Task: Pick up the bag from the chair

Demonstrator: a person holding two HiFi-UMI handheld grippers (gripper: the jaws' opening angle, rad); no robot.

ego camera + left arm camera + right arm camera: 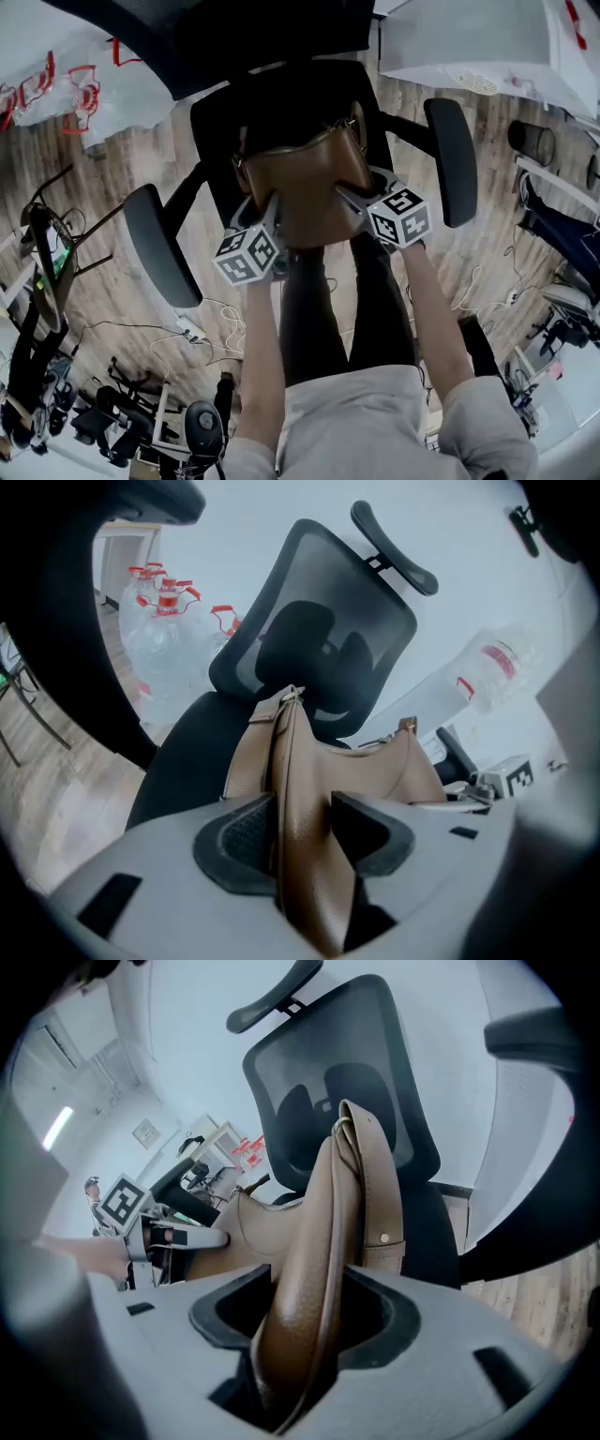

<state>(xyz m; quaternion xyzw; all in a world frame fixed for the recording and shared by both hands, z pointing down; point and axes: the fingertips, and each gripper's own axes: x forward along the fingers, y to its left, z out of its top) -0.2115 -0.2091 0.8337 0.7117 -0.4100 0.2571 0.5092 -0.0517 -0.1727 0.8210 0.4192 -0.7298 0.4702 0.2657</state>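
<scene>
A tan leather bag (305,187) hangs just above the seat of a black office chair (281,94), held between both grippers. My left gripper (270,214) is shut on the bag's left end; its jaws pinch the leather (305,841) in the left gripper view. My right gripper (349,197) is shut on the bag's right end, with a fold of the bag (309,1316) and its strap (380,1194) between the jaws. The chair's mesh back (328,649) and headrest (394,546) rise behind the bag.
The chair's two armrests (159,246) (452,159) flank the bag. Large water bottles (159,639) stand on the wood floor to the left. A white desk (487,47) is at the upper right. Cables and other chairs (122,422) lie behind me.
</scene>
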